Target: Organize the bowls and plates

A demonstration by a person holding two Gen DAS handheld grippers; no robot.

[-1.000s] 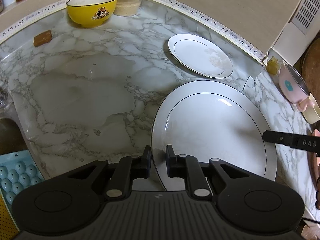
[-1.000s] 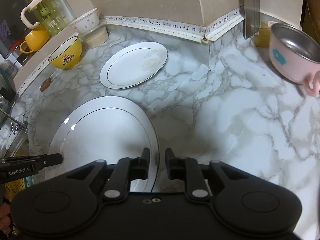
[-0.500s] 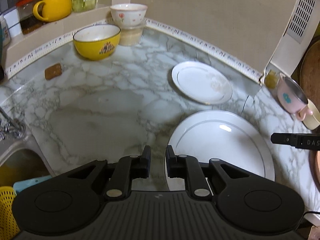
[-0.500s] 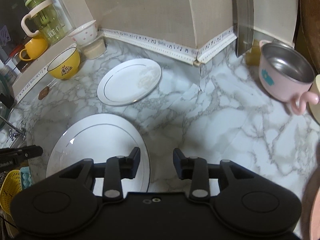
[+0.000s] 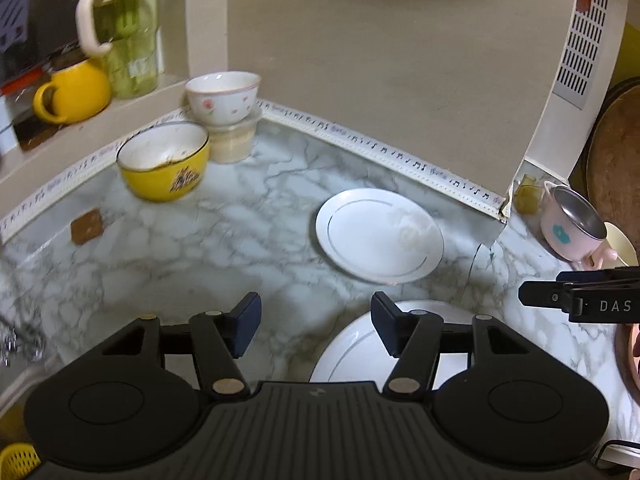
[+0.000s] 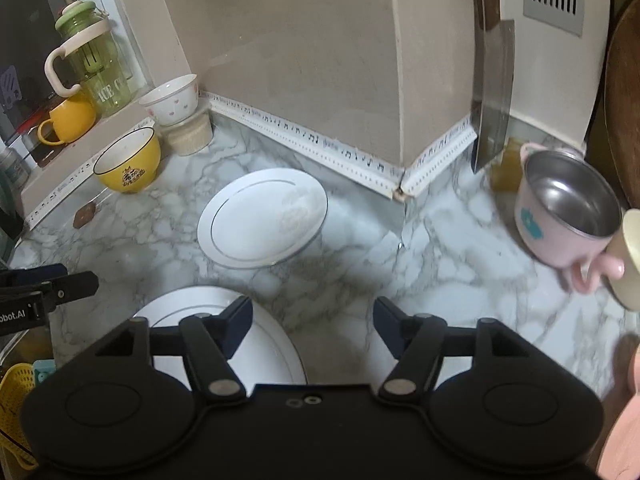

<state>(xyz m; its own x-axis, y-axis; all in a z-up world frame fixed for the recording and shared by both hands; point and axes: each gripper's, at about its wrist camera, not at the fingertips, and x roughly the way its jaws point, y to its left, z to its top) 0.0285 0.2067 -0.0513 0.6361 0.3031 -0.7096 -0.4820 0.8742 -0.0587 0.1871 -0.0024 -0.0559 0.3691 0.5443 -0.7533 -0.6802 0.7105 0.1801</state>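
Currently the large plate [image 5: 352, 348] is mostly hidden: in both wrist views the gripper body covers its near half, leaving only the far rim exposed. It lies flat on the marble counter [image 5: 192, 248], at 5 o'clock from the small plate [image 5: 378, 236] in the left wrist view and near it, though contact between them cannot be judged.

Left gripper [image 5: 316, 326]: jaws are opening, nothing between them, with bare counter showing in the gap; its right finger overlaps the large plate's rim in the picture. Right gripper [image 6: 312, 328]: jaws are opening, nothing between them; its left finger overlaps the same plate.

Cut off or unclear:
- yellow basket [image 6: 16, 384], clipped at 8 o'clock
- pink mug [image 6: 560, 216], blurred, with a cream object at its handle cut by the frame edge
- small brown object [image 5: 86, 226] on the counter, not identifiable

Count:
- plates: two
- bowls: two, the yellow bowl [image 5: 166, 162] on the counter and the floral bowl [image 5: 222, 96] stacked on a plastic container [image 5: 234, 142]
- mugs: two, the pink one and the yellow mug [image 5: 72, 92] on the ledge
- green jug [image 6: 90, 62]: one
- cleaver [image 6: 492, 104] on the wall: one
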